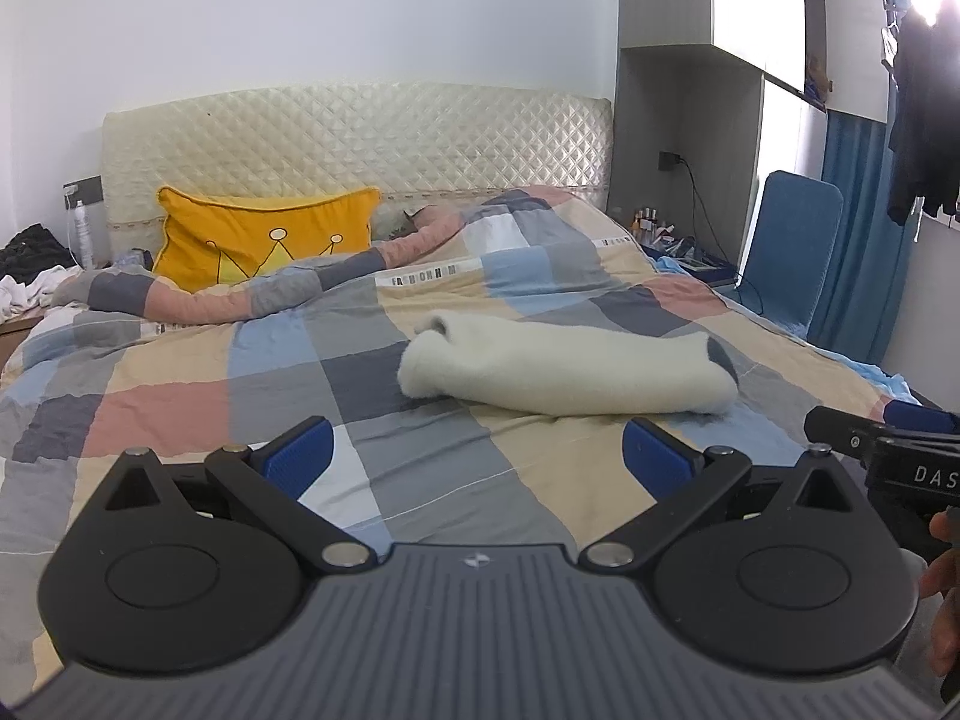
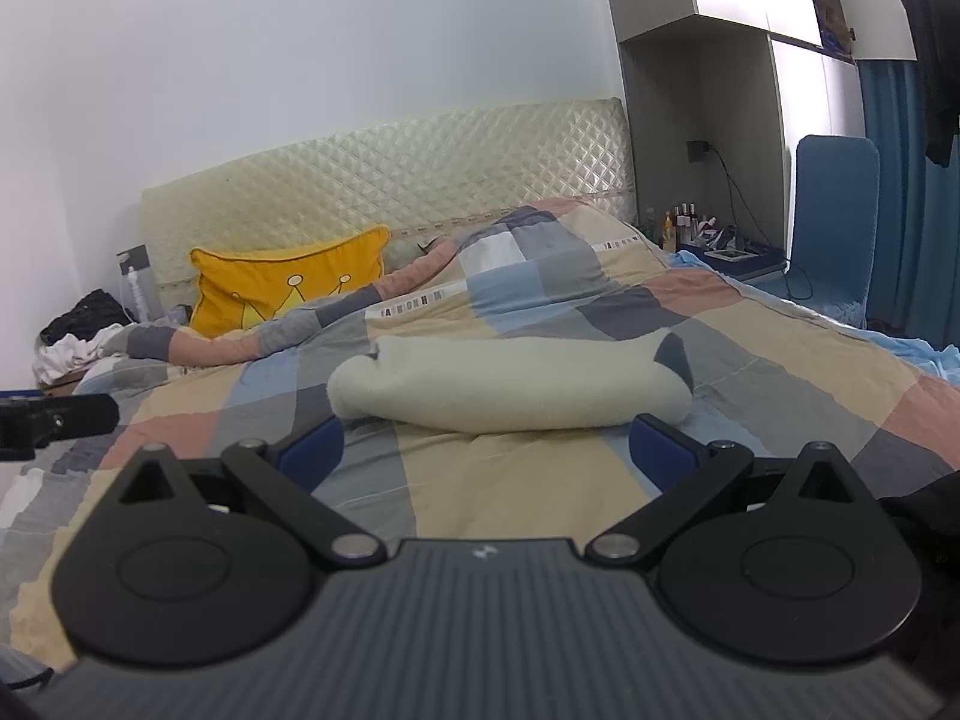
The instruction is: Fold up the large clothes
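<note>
A cream fleece garment (image 1: 564, 369) (image 2: 510, 387) lies folded into a thick flat bundle on the patchwork quilt (image 1: 198, 372), with a grey patch showing at its right end. My left gripper (image 1: 477, 456) is open, held above the quilt a little short of the bundle and left of its middle. My right gripper (image 2: 486, 450) is open too, its blue pads (image 2: 660, 450) just in front of the bundle's near edge. Neither holds anything. The right gripper's black body (image 1: 888, 456) shows at the left wrist view's right edge, with a person's fingers (image 1: 945, 576) below it.
A yellow crown cushion (image 1: 264, 240) leans on the quilted headboard (image 1: 360, 144). Loose clothes (image 1: 30, 276) are piled at the far left. At the right stand a nightstand with bottles (image 2: 690, 225), a blue chair (image 1: 792, 246) and blue curtains (image 2: 906, 192).
</note>
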A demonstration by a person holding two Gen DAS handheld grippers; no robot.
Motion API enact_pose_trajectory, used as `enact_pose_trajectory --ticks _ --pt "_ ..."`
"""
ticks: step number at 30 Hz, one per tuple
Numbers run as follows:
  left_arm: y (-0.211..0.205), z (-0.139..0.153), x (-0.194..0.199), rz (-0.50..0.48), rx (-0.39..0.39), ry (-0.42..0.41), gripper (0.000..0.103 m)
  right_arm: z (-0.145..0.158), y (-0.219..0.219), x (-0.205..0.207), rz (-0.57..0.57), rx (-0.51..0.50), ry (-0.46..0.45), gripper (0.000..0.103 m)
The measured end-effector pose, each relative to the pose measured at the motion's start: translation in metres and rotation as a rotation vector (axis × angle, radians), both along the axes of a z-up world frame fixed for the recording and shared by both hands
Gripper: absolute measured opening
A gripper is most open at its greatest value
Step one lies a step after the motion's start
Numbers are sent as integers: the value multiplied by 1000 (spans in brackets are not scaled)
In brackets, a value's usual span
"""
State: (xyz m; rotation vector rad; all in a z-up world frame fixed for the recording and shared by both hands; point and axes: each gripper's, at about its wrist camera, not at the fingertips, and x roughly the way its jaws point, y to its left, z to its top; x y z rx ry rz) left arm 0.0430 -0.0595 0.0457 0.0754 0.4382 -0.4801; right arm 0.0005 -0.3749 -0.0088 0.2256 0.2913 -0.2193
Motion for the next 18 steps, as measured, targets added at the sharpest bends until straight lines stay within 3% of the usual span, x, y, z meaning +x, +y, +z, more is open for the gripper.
enact_pose_trajectory --ticks 18 --pt "-3 1 -2 -10 -6 11 103 -1 2 -1 -1 -1 4 103"
